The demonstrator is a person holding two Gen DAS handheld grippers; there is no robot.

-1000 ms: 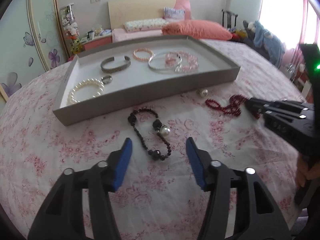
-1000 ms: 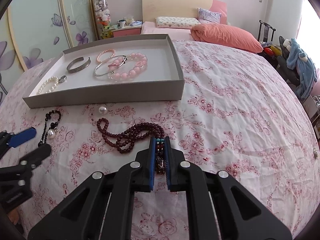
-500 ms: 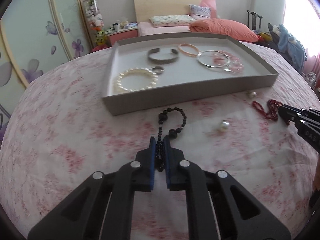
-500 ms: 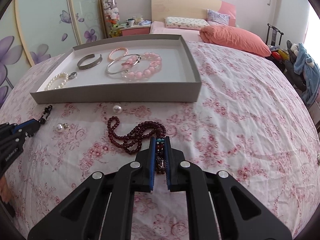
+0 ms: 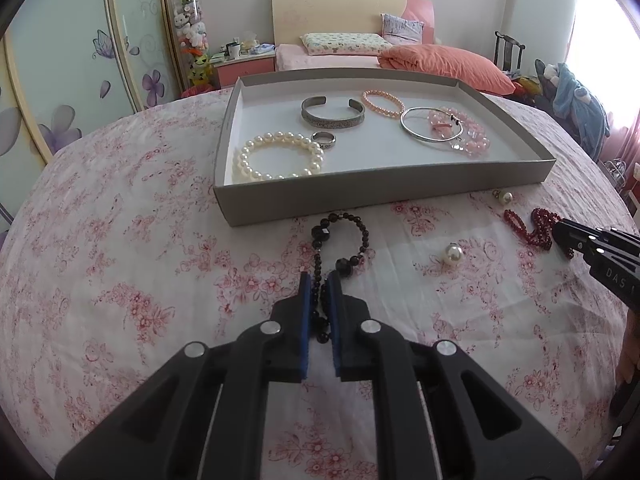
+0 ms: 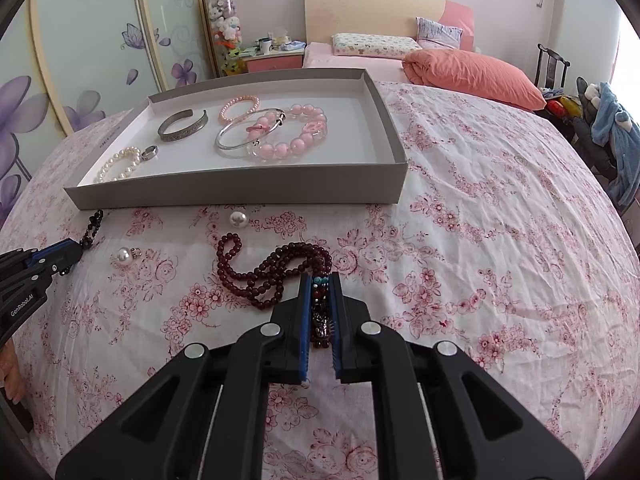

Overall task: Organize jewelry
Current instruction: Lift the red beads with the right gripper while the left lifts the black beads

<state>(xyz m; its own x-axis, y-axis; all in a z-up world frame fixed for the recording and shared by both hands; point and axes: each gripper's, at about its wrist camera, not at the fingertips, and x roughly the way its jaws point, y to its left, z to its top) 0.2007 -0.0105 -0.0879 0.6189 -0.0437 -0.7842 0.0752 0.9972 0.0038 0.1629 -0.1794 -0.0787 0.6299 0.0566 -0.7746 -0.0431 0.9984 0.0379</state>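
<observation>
Pinching a strand of black faceted beads [image 5: 320,280], the left gripper [image 5: 320,284] has its blue pads closed on the string after just closing, while the loop of that black bracelet lies ahead at 12 o'clock on the pink floral bedspread [image 5: 120,260], reaching up to the near wall of the shallow grey cardboard tray [image 5: 384,196]. A loose white pearl pendant [image 5: 452,255] rests at 2 o'clock from this gripper. The right gripper [image 6: 320,284] is clamped on the tassel end of a dark red bead necklace [image 6: 264,272], whose coils spread toward 10 o'clock on the bedspread. A second white pearl [image 6: 238,219] lies just before the tray. Inside the tray sit a white pearl bracelet [image 5: 278,156], a small silver ring [image 5: 323,139], an engraved silver cuff [image 5: 332,114], a thin peach bead bracelet [image 5: 383,103], a plain silver bangle [image 5: 432,125] and a pink glassy bead bracelet [image 5: 468,132].
</observation>
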